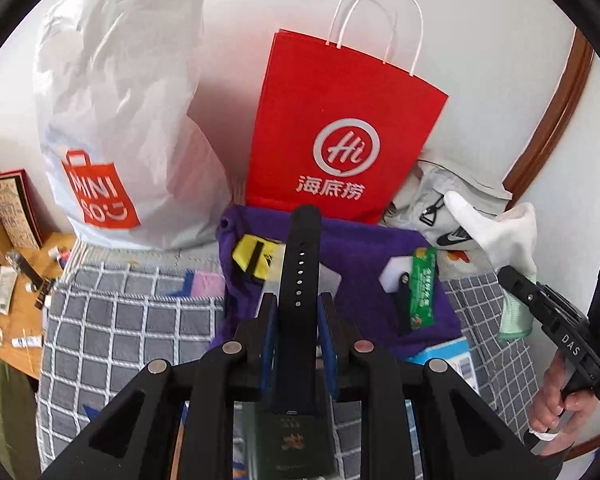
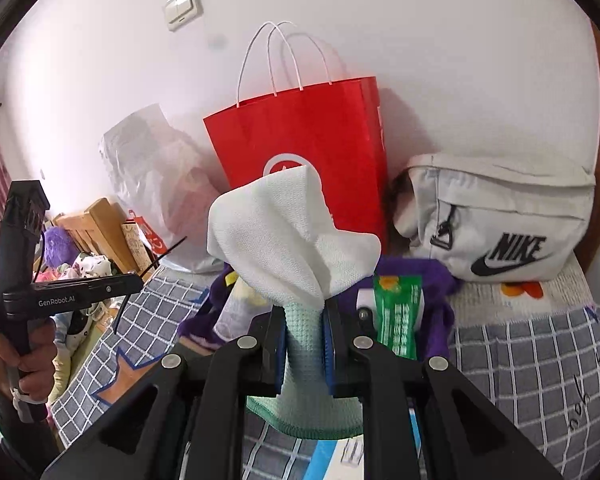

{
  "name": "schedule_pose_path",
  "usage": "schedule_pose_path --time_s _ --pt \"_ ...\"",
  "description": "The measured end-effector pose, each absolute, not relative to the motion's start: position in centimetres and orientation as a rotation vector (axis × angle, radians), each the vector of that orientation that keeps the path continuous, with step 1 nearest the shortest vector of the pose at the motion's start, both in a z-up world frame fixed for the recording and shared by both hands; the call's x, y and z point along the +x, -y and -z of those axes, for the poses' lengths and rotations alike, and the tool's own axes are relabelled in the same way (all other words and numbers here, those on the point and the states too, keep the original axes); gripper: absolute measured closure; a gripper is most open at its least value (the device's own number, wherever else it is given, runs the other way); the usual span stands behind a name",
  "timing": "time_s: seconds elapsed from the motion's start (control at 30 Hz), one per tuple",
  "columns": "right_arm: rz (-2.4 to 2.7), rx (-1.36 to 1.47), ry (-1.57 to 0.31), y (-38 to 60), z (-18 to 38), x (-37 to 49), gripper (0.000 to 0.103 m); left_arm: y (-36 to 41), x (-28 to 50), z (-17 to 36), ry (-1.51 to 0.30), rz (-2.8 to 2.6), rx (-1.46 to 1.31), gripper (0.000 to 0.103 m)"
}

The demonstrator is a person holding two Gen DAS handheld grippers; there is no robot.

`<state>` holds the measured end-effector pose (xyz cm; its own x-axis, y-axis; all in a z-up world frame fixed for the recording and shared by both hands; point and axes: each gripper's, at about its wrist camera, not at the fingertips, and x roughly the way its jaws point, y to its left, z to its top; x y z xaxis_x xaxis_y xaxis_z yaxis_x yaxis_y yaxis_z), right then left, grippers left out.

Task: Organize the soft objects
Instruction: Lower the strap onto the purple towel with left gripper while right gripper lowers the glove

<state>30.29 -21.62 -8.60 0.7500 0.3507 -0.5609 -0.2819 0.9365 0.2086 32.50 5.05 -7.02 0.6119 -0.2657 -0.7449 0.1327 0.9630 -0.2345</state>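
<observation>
My left gripper [image 1: 299, 308] is shut on a black watch strap [image 1: 300, 248] that sticks out forward over a purple cloth [image 1: 364, 248] on the bed. My right gripper [image 2: 305, 320] is shut on a white and pale green cloth [image 2: 284, 232] that bunches up above the pads. In the left wrist view the right gripper [image 1: 512, 276] and its cloth [image 1: 496, 228] hang at the right, over the bed. In the right wrist view the left gripper [image 2: 134, 280] is at the far left, in a hand. On the purple cloth [image 2: 440, 280] lie a green packet [image 1: 424, 288], a white block [image 1: 396, 276] and a yellow item [image 1: 256, 258].
A red paper bag [image 1: 340, 120] and a white plastic shopping bag [image 1: 120, 120] stand against the wall behind the purple cloth. A grey Nike bag [image 2: 500, 216] lies to the right. The bed has a checked cover [image 1: 132, 320]. A cluttered wooden side table [image 1: 24, 280] is at the left.
</observation>
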Motion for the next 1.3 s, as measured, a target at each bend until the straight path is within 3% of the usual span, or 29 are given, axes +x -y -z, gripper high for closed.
schedule_pose_path --time_s 1.0,1.23,1.3 --pt "-0.315 0.138 -0.869 20.8 18.6 40.0 0.087 -2.9 42.4 16.9 -1.031 0.28 -0.249 0.083" --pt "-0.323 0.135 -0.894 20.1 19.7 40.5 0.084 -4.2 42.9 17.5 -1.043 0.254 -0.281 0.083" --pt "-0.309 0.116 -0.892 20.0 19.8 40.5 0.074 -4.2 43.0 17.7 -1.05 0.262 -0.293 0.083"
